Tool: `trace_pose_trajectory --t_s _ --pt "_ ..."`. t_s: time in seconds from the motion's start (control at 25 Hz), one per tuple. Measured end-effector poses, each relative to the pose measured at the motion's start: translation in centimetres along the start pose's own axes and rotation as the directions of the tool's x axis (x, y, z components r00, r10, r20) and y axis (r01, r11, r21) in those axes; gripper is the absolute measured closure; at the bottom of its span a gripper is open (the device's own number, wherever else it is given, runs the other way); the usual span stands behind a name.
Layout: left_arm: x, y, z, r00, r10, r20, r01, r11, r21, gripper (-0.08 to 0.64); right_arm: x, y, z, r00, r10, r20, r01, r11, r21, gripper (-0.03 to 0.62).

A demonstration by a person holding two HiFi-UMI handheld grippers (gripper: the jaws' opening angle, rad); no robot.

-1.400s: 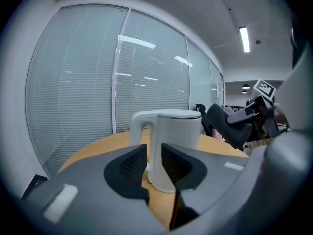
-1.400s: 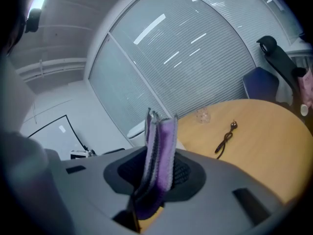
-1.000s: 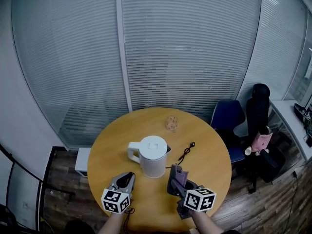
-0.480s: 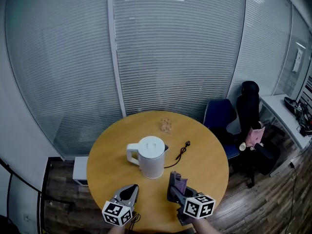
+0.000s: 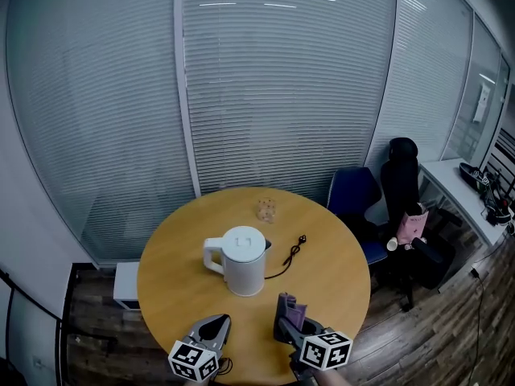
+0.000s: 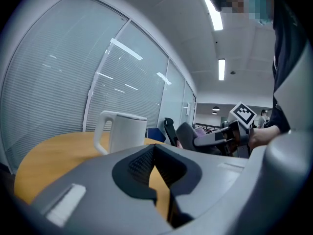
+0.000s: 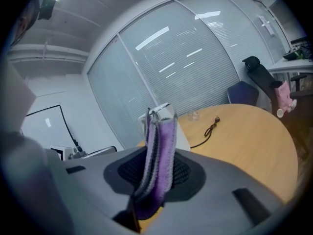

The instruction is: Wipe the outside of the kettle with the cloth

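Head view, kettle (image 5: 240, 261) at centre of table (image 5: 173, 252); left gripper (image 5: 220, 322) pressed together, empty; right gripper (image 5: 282, 304) pinching purple cloth (image 5: 293, 312); both lower in frame than before, farther from kettle

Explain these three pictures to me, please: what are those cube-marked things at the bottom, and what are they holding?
No robot here: a person holds a two-fingered gripper in each hand. The wide picture comes from a camera on the person's head; the other two ride on the grippers, looking along their fingers. On the round table stand a white kettle, a black cable and a small clear object. The right gripper is shut on a purple cloth; the left gripper is shut and empty.
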State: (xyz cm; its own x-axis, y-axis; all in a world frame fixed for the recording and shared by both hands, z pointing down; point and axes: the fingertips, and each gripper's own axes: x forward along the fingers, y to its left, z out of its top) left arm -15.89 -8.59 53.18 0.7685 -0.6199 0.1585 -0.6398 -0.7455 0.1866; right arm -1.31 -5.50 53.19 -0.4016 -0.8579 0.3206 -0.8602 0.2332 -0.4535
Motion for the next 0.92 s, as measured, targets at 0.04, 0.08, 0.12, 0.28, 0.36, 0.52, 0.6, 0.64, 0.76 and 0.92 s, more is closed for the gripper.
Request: trace_pose_trajectory --t_s 0.04,0.08,0.12,0.28,0.36,0.52,0.6,0.64,0.76,0.92 --pt "-0.1 -0.2 0.0 1.000 0.000 0.001 0.000 1.000 0.002 0.549 -0.2 0.0 -0.1 1.000 -0.004 0.000 0.004 1.000 -0.005 0.492" --pt "-0.3 -0.3 0.0 1.000 0.001 0.003 -0.001 1.000 0.003 0.549 -0.3 -0.1 -0.2 1.000 -0.009 0.000 0.009 1.000 -0.014 0.492" --pt "-0.4 -0.4 0.0 1.000 0.002 0.003 -0.002 1.000 0.003 0.551 -0.4 -0.1 -0.2 1.000 -0.015 0.000 0.015 1.000 -0.024 0.492" --pt "-1.0 -0.3 -0.5 1.000 0.016 0.001 -0.016 1.000 -0.011 0.549 -0.5 -0.4 -0.5 0.999 -0.032 -0.004 0.032 0.999 -0.037 0.492" --pt "-1.1 -0.2 -0.8 1.000 0.021 -0.001 -0.021 1.000 -0.017 0.551 -0.5 -0.5 -0.6 0.999 -0.036 -0.007 0.036 0.999 -0.039 0.492" --pt "-1.1 0.0 -1.3 1.000 0.027 -0.001 -0.027 0.999 -0.028 0.551 -0.3 -0.5 -0.5 0.999 -0.033 -0.007 0.033 0.998 -0.048 0.492" --pt "-1.0 -0.1 -1.4 1.000 0.028 -0.002 -0.028 0.999 -0.031 0.551 -0.3 -0.6 -0.5 0.999 -0.033 -0.008 0.033 0.998 -0.051 0.492" --pt "-1.0 -0.1 -1.5 1.000 0.028 -0.003 -0.028 0.999 -0.031 0.551 -0.3 -0.6 -0.5 0.999 -0.034 -0.009 0.033 0.998 -0.052 0.492" --pt "-0.9 0.1 -1.5 0.999 0.031 -0.005 -0.032 0.999 -0.031 0.551 -0.3 -0.7 -0.4 0.999 -0.035 -0.007 0.035 0.998 -0.056 0.492" --pt "-0.7 0.5 -1.3 0.999 0.040 -0.001 -0.040 0.999 -0.035 0.551 0.1 -0.8 0.0 0.999 -0.033 -0.004 0.033 0.998 -0.061 0.492"
